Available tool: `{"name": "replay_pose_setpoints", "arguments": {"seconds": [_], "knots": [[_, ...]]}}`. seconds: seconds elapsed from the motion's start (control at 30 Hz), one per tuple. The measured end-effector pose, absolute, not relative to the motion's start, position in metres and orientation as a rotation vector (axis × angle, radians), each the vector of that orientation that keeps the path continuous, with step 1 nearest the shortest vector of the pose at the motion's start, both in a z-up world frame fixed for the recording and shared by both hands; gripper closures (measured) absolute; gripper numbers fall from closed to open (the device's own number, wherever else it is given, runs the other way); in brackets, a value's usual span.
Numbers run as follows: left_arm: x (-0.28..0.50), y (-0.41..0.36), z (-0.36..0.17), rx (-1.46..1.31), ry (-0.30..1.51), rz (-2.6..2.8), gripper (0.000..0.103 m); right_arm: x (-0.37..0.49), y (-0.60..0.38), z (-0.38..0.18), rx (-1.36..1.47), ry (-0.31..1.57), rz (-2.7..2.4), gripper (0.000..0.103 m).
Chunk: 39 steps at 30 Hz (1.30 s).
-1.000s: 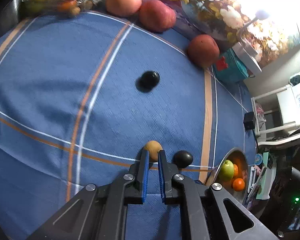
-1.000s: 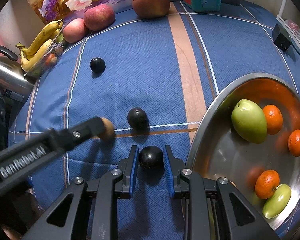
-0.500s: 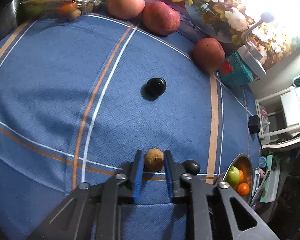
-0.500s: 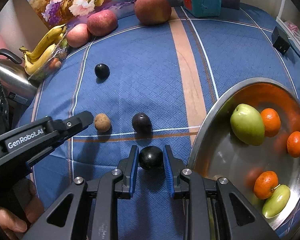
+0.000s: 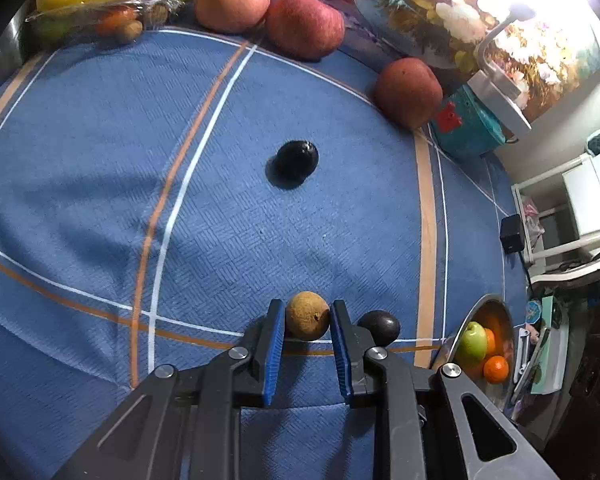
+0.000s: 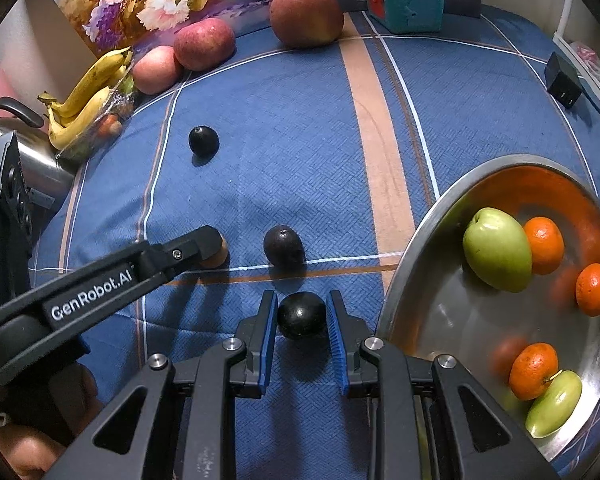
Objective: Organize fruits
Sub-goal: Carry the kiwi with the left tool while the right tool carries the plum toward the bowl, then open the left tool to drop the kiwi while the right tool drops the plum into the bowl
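Low centre of both wrist views: left gripper (image 5: 306, 322) fingers closed against a brown fruit (image 5: 307, 315), right gripper (image 6: 302, 314) fingers clamped on a dark plum (image 6: 301, 315), steel bowl (image 6: 412, 240) at lower right. Best lifted gently, squarely, without squeezing.

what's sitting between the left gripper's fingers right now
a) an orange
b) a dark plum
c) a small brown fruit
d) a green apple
c: in the left wrist view the small brown fruit sits between the blue pads of the left gripper, while a dark plum lies on the cloth just beside the fingers and the oranges and green apple are in the metal bowl.
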<state>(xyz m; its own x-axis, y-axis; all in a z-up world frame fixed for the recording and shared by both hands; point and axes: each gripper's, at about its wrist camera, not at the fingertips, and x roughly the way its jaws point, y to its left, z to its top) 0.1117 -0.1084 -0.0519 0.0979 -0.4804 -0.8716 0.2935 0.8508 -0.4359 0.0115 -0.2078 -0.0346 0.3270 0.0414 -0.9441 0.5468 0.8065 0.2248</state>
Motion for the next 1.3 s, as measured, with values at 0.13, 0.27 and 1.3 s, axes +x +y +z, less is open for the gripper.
{"name": "replay_pose_setpoints", "arguments": {"seconds": [0.13, 0.27, 1.3], "knots": [[0.113, -0.101, -0.039, -0.189, 1.33, -0.582, 0.078, 0.01, -0.209, -0.029, 0.572, 1.191, -0.353, 0.077], [0.111, -0.098, -0.022, -0.193, 1.285, -0.597, 0.078, 0.006, -0.21, -0.017, 0.571, 1.157, -0.356, 0.077], [0.031, -0.178, 0.005, 0.081, 1.222, -0.79, 0.078, -0.079, -0.297, 0.012, 0.619, 1.083, -0.743, 0.077]]}}
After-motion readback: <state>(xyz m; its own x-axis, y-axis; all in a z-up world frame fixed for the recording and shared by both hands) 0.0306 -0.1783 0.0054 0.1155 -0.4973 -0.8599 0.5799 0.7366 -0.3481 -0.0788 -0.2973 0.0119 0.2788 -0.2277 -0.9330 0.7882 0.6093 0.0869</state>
